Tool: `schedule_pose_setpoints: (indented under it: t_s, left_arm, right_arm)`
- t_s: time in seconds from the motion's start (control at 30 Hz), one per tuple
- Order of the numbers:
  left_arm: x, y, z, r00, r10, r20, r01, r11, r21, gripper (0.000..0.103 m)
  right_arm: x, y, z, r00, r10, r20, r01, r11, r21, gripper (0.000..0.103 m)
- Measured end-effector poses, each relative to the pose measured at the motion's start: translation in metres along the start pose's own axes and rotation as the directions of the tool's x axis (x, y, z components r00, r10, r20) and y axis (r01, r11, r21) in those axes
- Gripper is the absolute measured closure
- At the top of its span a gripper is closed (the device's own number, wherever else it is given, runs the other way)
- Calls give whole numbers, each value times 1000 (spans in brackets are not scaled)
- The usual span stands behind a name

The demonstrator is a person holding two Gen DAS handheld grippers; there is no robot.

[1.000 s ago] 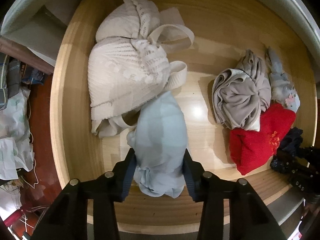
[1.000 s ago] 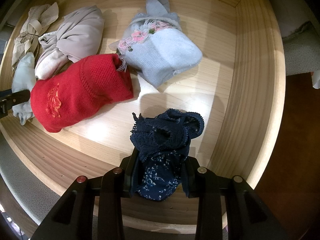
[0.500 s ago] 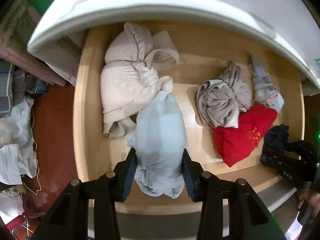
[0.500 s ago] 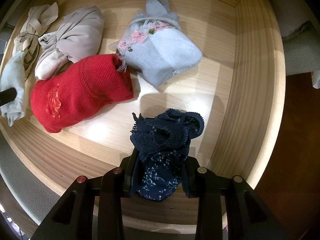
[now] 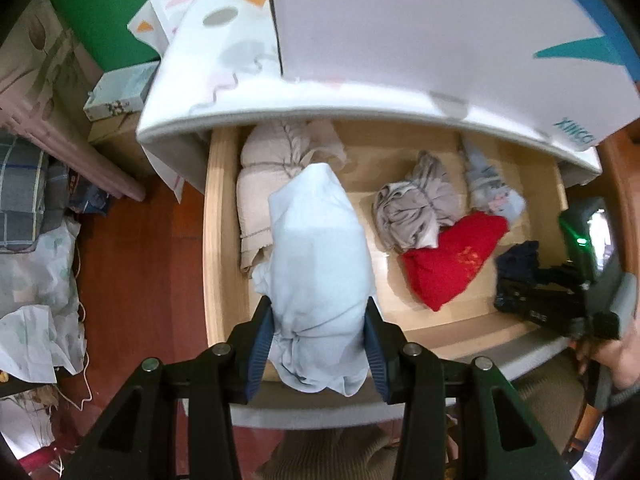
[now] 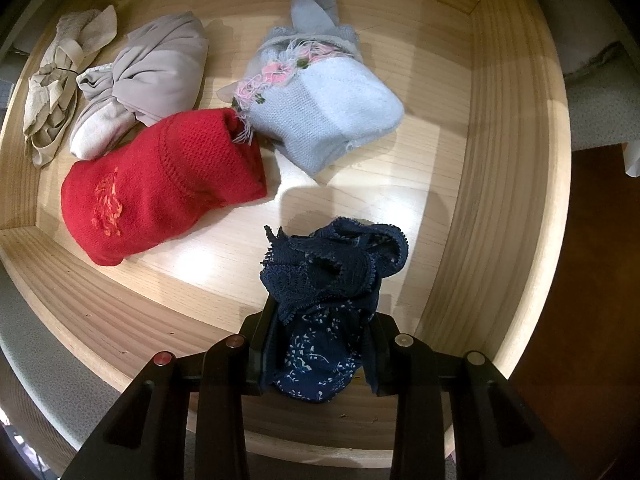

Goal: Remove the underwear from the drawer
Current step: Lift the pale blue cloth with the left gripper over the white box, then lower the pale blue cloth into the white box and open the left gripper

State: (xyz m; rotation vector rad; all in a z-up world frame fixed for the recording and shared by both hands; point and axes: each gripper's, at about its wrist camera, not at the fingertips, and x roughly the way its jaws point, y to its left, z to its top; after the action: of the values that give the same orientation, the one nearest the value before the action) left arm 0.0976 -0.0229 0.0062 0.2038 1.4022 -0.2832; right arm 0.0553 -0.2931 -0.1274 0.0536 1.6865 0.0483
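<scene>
My left tongs [image 5: 316, 354] grip a pale blue bundle [image 5: 318, 264] of underwear at lower centre, held above the open wooden drawer [image 5: 224, 240]. My right tongs [image 6: 320, 354] clamp a navy lace pair [image 6: 328, 280] low inside it. The blue bundle's loose tail could snag the cream garment [image 5: 260, 184] behind it or slip free; the navy pair could catch the drawer's front wall.

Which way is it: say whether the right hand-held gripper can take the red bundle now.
Probably not yet. The right hand-held gripper is shut on the navy lace underwear, so its jaws are occupied. The red bundle itself lies uncovered in the drawer.
</scene>
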Motion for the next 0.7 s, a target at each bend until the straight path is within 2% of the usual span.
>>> schedule_pose_setpoints:
  t_s: [0.23,0.4,0.5,0.6,0.7]
  left_arm:
    - [-45,-1,-3,997,-28,74,26,999,35,60]
    - [-92,1,5,986,-35,161,27,998,50,60]
    - [-126,6,17,971,-35,236,24,999,48,60]
    - [-157,8,34,947,-41,319,29,999,41,60]
    - [-181,4,58,923,-17,385,1,999,41,60]
  right_arm:
    - [0,0,0,1000,0,0,0,1000,0,72]
    - [0,0,1,1000,0,0,0,1000,0,72]
    - [0,0,1,1000,1,-1,-1,1000,0,72]
    - [0,0,1,1000,1,-1,-1,1000,0,72]
    - [-1,0,1,1000,1,-1,-1,1000,0,72]
